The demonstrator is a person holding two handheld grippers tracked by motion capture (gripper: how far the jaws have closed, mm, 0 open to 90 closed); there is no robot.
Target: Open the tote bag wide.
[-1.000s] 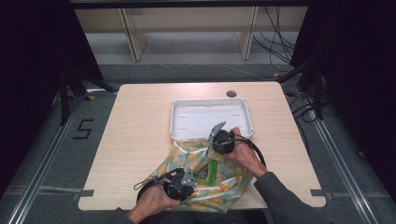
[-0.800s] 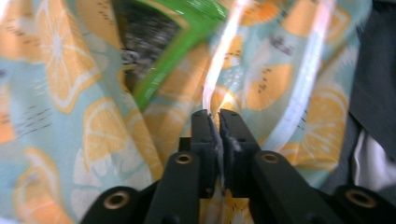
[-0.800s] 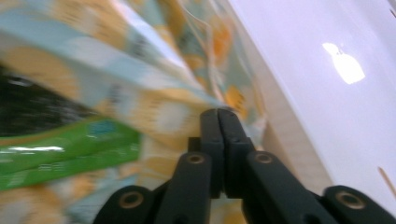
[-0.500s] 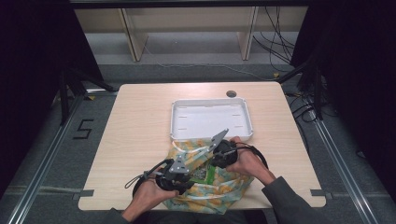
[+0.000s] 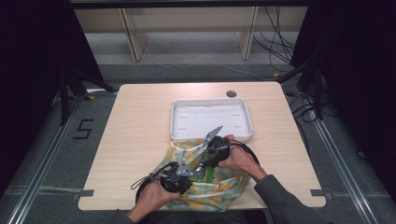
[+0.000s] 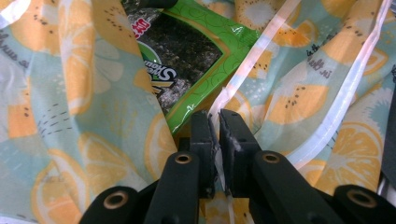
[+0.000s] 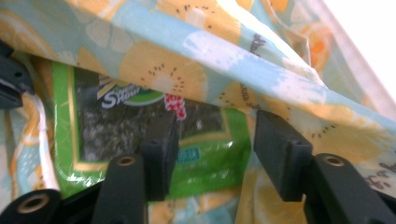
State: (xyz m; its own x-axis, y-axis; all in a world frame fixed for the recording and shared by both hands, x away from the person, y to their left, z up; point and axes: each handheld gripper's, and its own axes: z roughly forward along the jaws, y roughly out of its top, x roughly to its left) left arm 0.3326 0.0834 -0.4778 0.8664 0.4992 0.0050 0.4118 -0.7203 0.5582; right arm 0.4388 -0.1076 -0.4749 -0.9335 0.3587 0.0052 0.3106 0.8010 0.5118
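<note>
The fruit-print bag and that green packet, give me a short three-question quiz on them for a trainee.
1. True or false: the left claw is clamped on the edge of the fruit-print bag.
2. Where does the green seaweed snack packet lie? A) in the white tray B) inside the bag's mouth C) on the bare table
3. Fill in: the right claw is ____, its jaws having just been opening, gripping nothing.

Key
1. True; the jaws pinch the bag's edge by its white strap.
2. B; the white tray holds nothing.
3. Open; the packet lies just beyond the jaws.
</note>
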